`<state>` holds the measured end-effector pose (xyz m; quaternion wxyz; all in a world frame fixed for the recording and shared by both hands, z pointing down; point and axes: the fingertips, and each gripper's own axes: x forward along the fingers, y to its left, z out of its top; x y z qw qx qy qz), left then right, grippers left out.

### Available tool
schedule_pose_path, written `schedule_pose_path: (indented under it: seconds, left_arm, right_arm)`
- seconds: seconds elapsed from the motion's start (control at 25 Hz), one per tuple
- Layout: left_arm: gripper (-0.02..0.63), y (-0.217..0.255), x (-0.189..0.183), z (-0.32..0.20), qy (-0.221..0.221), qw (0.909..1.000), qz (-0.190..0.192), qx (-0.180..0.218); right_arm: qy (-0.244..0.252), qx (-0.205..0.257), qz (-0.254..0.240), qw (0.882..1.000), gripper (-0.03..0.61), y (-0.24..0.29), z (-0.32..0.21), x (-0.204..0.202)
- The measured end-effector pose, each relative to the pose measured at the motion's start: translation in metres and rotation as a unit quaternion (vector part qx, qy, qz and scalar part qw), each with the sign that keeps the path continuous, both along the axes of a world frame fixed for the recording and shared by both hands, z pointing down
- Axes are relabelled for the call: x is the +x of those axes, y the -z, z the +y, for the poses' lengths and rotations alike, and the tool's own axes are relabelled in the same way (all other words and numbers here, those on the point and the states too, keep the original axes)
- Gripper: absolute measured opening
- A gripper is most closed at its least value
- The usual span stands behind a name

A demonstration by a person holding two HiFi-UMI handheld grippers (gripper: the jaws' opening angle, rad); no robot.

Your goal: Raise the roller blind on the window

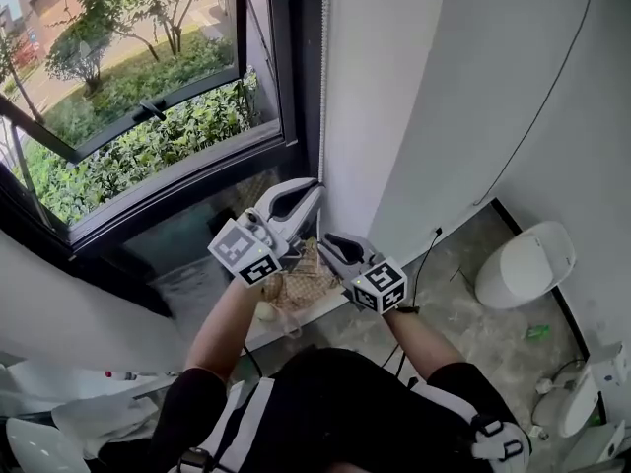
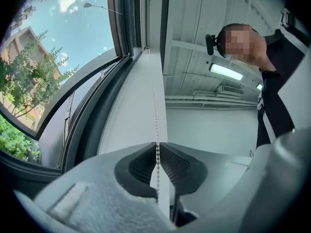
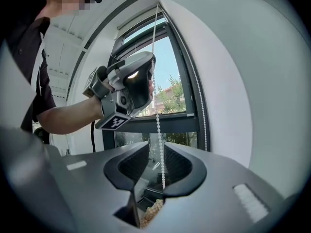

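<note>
Chain (image 2: 155,125) tight between left jaws, loose between right.

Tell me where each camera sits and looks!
Head view: head-mounted, looking down; forearms, grey left claw, grey right claw show.
Left gripper view: on left claw, looking up the white beaded chain it pinches; torso shows.
Right gripper view: on right claw, facing the dark-framed window; left forearm shows.
Shared: that chain.

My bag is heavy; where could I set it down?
Bare floor between the wall and the toilet looks free, beside a black cable. Below the window it is crowded: the left gripper, the right gripper and a woven thing.
</note>
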<state>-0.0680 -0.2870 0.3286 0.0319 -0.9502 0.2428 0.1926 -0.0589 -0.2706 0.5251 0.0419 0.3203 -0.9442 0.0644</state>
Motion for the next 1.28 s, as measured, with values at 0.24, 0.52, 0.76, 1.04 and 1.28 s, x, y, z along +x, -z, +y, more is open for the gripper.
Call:
schedule_pose_path:
  seconds: [0.24, 0.52, 0.76, 1.04, 1.28]
  left_arm:
    - [0.107, -0.040, -0.011, 0.000, -0.015, 0.9988, -0.020, -0.043]
    - [0.115, -0.052, -0.027, 0.008, -0.018, 0.9981, 0.023, -0.055]
    - [0.115, -0.067, -0.019, 0.024, -0.006, 0.9976, 0.005, -0.069]
    - [0.107, -0.071, 0.017, 0.070, 0.019, 0.9977, -0.001, -0.065]
    - [0.095, -0.080, 0.082, 0.120, 0.027, 0.9960, 0.014, -0.084]
  right_arm:
    - [-0.044, 0.001, -0.006, 0.999, 0.122, 0.006, 0.006, 0.003]
    - [-0.092, 0.005, -0.012, 0.996, 0.114, 0.018, 0.038, 0.018]
    - [-0.099, 0.013, -0.037, 0.994, 0.064, 0.027, 0.057, 0.036]
    - [-0.082, 0.047, -0.065, 0.993, 0.006, 0.046, 0.102, 0.078]
    - [-0.085, 0.038, -0.075, 0.993, 0.006, 0.047, 0.146, 0.159]
